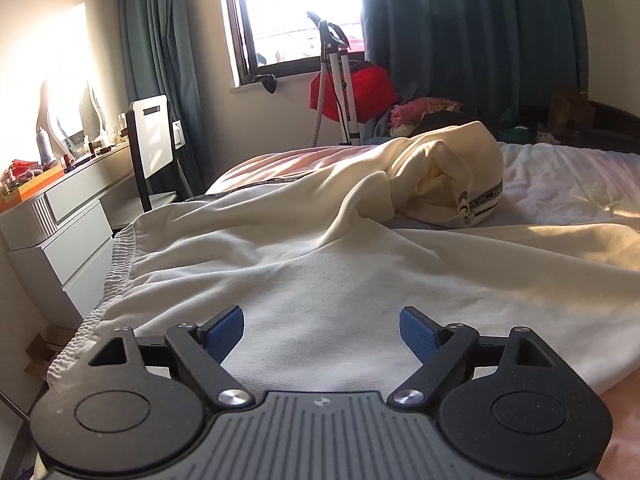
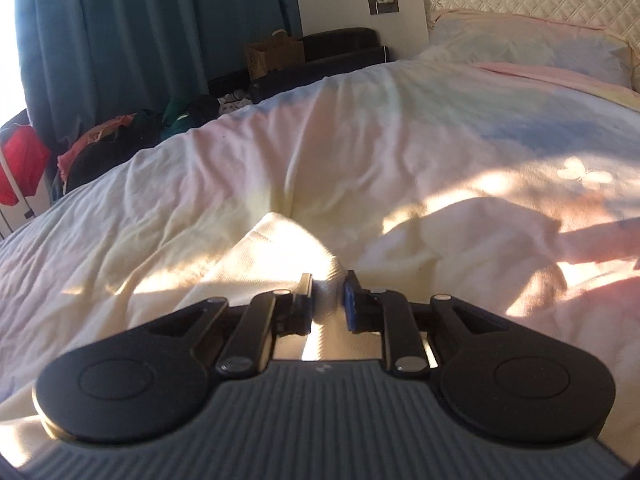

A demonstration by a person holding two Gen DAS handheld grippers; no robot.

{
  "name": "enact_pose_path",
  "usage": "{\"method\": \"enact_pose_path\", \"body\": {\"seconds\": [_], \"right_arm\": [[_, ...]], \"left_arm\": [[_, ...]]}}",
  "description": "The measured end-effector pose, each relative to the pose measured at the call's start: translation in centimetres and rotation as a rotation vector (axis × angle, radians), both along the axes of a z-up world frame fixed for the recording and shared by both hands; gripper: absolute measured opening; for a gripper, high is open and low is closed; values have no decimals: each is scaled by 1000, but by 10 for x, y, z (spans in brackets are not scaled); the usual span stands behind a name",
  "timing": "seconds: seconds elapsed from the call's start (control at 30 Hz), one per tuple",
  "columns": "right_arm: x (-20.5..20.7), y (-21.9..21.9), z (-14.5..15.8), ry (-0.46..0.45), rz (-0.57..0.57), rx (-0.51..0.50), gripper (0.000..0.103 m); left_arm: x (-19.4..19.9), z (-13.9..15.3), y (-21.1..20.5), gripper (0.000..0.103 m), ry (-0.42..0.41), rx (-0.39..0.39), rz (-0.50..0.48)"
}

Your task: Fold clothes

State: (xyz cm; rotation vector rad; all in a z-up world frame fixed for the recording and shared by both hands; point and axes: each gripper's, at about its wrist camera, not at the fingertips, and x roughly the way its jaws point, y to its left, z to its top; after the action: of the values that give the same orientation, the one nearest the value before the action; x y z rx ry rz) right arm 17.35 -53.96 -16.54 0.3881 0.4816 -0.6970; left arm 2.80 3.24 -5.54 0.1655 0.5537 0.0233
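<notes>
A cream sweatshirt-like garment lies spread on the bed, its ribbed hem at the left edge and a bunched part with a black-and-white logo band farther back. My left gripper is open and empty, low over the flat cloth. In the right wrist view my right gripper is shut on a raised fold of the cream garment, which rises in a peak ahead of the fingers.
The bed sheet stretches to a pillow and quilted headboard. A white dresser and chair stand left of the bed. A garment steamer and clothes pile are by the window.
</notes>
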Motion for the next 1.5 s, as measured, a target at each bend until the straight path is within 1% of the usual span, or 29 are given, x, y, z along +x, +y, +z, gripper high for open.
{"method": "enact_pose_path", "body": {"seconds": [0.03, 0.07, 0.13, 0.17, 0.2, 0.23, 0.27, 0.3, 0.37, 0.43, 0.53, 0.6, 0.67, 0.7, 0.73, 0.8, 0.9, 0.97, 1.03, 1.07, 1.13, 1.2, 1.27, 1.33, 1.37, 1.43, 1.5], "right_arm": [[-1, 7, 8, -2, 6, -5, 29], [-4, 14, 15, -14, 15, -3, 34], [-14, 31, 30, -67, 55, 12, 71], [-20, 42, 38, -93, 83, 19, 76], [-26, 56, 47, -112, 117, 21, 78], [-31, 70, 56, -131, 151, 24, 78], [-37, 84, 65, -149, 187, 30, 78], [-42, 99, 72, -171, 227, 40, 78], [-53, 130, 84, -226, 310, 64, 78], [-62, 160, 89, -264, 396, 88, 77], [-70, 196, 85, -281, 488, 94, 77], [-69, 210, 78, -265, 510, 62, 77], [-63, 213, 71, -242, 516, 28, 77], [-58, 210, 69, -231, 512, 23, 77], [-54, 203, 66, -231, 494, 41, 77], [-47, 180, 62, -256, 424, 129, 77], [-37, 148, 51, -298, 326, 248, 77], [-30, 137, 36, -301, 281, 282, 79], [-16, 131, 19, -274, 260, 306, 79], [-9, 130, 11, -259, 257, 319, 79], [4, 131, 0, -249, 259, 324, 79], [13, 133, -5, -247, 246, 293, 79], [16, 134, -5, -266, 233, 255, 79], [12, 132, -1, -298, 209, 212, 78], [10, 131, 1, -308, 191, 190, 78], [6, 125, 4, -312, 150, 171, 78], [1, 117, 5, -320, 111, 185, 79]], "left_arm": [[-1, 1, 0, 87, 3, -11, -4], [-2, 1, 0, 88, 5, -22, -7], [-5, 1, -1, 89, 4, -39, -7], [-6, 1, -1, 90, 3, -45, -5], [-6, 0, -2, 90, 7, -55, -9], [-4, -1, -5, 91, 20, -68, -38], [0, -2, -8, 91, 46, -86, -91], [9, -5, -12, 90, 94, -118, -177], [22, -7, -21, 89, 118, -150, -246], [40, -8, -36, 89, 132, -154, -269], [78, -9, -65, 90, 106, -169, -267], [111, -11, -84, 90, 97, -200, -238], [147, -14, -104, 91, 89, -239, -196], [167, -17, -114, 91, 79, -266, -178], [185, -19, -123, 92, 67, -282, -164], [222, -25, -142, 93, 51, -305, -128], [273, -37, -168, 93, 58, -301, -34], [299, -48, -181, 92, 76, -284, 22], [312, -56, -189, 89, 64, -303, 57], [318, -59, -194, 89, 57, -312, 72], [321, -57, -206, 91, 20, -332, 38], [323, -52, -219, 91, -17, -357, -9], [322, -40, -237, 91, -54, -402, -136], [319, -25, -252, 96, -64, -428, -198], [317, -19, -260, 97, -67, -440, -227], [310, -11, -263, 97, -47, -437, -235], [292, -7, -254, 97, -20, -412, -266]]}}
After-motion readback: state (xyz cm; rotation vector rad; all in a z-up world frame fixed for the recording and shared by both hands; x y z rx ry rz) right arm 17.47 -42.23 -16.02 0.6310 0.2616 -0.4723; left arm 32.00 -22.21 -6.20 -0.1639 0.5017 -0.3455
